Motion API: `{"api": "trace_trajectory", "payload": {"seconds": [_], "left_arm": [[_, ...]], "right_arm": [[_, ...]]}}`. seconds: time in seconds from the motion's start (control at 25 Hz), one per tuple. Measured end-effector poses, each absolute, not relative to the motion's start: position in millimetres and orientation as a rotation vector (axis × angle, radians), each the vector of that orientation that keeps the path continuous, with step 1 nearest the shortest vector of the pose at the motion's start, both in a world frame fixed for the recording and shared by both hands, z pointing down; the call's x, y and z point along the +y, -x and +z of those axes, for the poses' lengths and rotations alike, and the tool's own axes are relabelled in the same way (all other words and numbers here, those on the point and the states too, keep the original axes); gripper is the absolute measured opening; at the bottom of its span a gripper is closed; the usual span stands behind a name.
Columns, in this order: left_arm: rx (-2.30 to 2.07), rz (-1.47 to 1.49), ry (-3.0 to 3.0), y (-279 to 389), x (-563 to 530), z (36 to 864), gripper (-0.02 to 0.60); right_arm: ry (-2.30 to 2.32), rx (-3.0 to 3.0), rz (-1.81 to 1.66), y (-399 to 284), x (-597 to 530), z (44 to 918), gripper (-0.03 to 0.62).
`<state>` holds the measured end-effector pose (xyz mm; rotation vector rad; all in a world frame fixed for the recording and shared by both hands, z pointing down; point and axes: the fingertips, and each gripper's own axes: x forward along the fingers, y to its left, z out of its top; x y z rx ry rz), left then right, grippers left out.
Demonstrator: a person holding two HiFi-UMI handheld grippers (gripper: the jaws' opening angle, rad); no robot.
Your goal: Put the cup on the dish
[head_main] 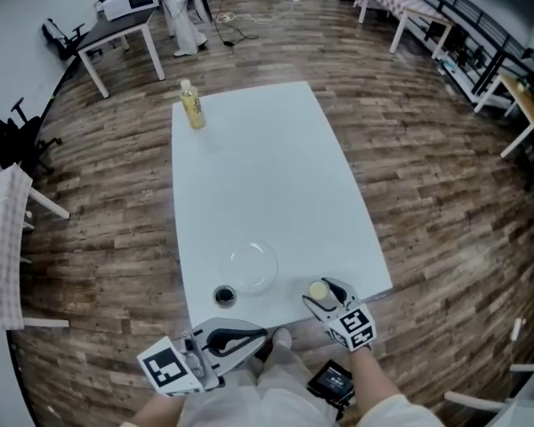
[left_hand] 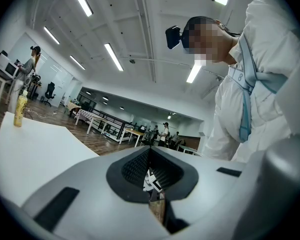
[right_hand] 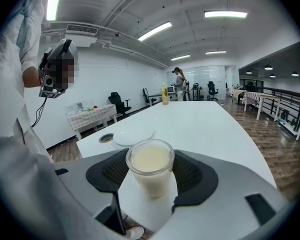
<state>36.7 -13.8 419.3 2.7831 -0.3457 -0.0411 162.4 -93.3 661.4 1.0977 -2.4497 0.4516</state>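
Note:
A clear cup (right_hand: 150, 166) filled with a creamy liquid stands upright between the jaws of my right gripper (right_hand: 151, 176), whose black pads press on its sides. In the head view the cup (head_main: 319, 290) and the right gripper (head_main: 325, 296) are at the near right edge of the white table (head_main: 258, 176). The clear round dish (head_main: 253, 266) lies flat on the table, left of the cup and slightly beyond it, with nothing on it; the right gripper view shows the dish (right_hand: 133, 135) too. My left gripper (head_main: 249, 336) hangs off the table's near edge, its jaws (left_hand: 149, 166) shut with nothing in them.
A round cable hole (head_main: 223, 296) sits in the tabletop just left of the dish. A yellow bottle (head_main: 192, 105) stands at the far left corner. Wooden floor surrounds the table, with other desks and chairs farther off. People stand in the background.

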Motion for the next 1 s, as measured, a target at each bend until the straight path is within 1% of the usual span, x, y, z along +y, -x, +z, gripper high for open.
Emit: {"api": "trace_trajectory", "payload": {"seconds": [0.56,1.0], "left_arm": [[-0.378,-0.082,-2.775,-27.5,-21.0,418.0,0.002],[-0.419,-0.109,-2.775,-12.0,-29.0,417.7,0.002]], "right_arm": [[-1.039,-2.451,0.422,-144.0,-105.6,656.0,0.288],[-0.983,-2.497,0.416,-107.1,-125.8,640.8,0.288]]}}
